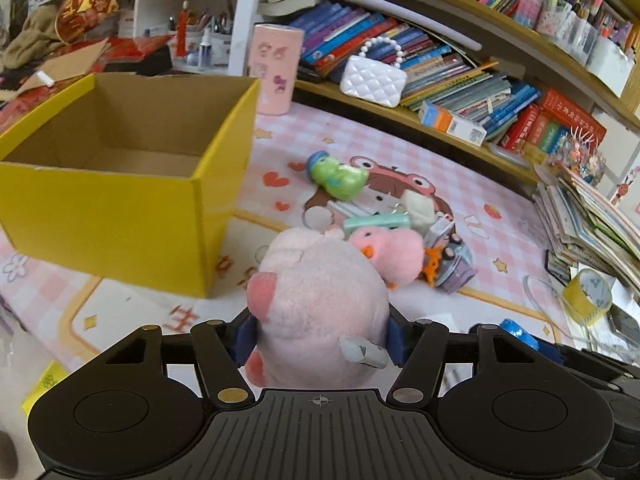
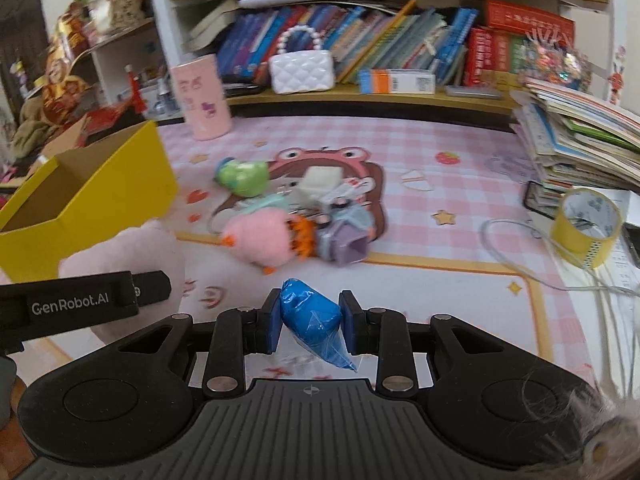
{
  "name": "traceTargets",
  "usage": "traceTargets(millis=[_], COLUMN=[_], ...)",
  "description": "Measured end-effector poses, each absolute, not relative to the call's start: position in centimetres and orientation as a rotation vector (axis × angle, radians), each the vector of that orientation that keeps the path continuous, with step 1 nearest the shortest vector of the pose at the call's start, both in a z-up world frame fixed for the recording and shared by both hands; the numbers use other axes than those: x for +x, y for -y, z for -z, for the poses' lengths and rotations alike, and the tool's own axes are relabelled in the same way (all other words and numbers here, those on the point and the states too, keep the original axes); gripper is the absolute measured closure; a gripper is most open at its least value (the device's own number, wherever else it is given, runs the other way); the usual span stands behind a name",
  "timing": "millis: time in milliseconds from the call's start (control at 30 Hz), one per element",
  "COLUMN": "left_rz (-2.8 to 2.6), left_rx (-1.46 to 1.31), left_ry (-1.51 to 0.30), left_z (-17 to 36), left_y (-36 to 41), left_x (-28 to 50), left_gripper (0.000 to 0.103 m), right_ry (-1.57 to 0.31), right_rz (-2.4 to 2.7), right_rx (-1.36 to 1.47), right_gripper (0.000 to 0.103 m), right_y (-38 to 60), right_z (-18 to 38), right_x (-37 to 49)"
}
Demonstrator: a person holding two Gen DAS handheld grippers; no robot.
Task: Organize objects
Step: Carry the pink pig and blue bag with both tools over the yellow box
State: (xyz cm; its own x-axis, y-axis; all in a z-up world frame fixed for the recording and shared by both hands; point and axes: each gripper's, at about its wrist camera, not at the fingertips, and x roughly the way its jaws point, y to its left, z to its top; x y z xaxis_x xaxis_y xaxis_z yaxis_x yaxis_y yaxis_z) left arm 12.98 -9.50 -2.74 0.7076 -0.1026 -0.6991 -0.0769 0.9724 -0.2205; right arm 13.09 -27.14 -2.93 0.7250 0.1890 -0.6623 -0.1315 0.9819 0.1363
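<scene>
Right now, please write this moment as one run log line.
left gripper: shut on pink plush | right gripper: shut on blue packet | yellow box: open

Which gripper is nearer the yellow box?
Left. The left gripper, holding the pink plush, is beside the yellow box; the right gripper is farther right.

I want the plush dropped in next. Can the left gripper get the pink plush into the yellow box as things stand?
Probably yes. The left gripper is shut on the pink plush, and the yellow box stands open-topped just ahead to its left, with nothing between them. The plush would need lifting over the box's near wall.
</scene>
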Motion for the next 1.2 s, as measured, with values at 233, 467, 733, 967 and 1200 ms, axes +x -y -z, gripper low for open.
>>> traceTargets(millis=[233, 467, 733, 967, 1200], left_rz=[0.043, 0.018, -0.028, -0.041, -0.049], left_rx=[-0.238, -0.255, -0.264, -0.248, -0.224], left_ry=[-0.75, -0.734, -0.705, -0.696, -0.667], left_z=[2.0, 1.3, 0.8, 0.9, 0.4], left_y=[5.5, -0.3, -6.6, -10.5, -13.3], left_x=[10.5, 6.9, 3.4, 0.9, -1.0], left_gripper=[0.042, 0.042, 0.042, 0.042, 0.042], right_ry=[-0.73, -0.716, -0.696, -0.709, -0.705], right_rz=[-0.162, -0.189, -0.27, -0.265, -0.253], right_rx=[0.082, 0.048, -0.011, 0.038, 0.095], right_gripper=[0.076, 0.076, 0.076, 0.076, 0.076], right_y=[23.3, 17.2, 9.7, 5.9, 3.7], right_z=[2.3, 1.6, 1.4, 1.8, 1.8], right_x=[10.9, 7.9, 4.4, 2.7, 1.6])
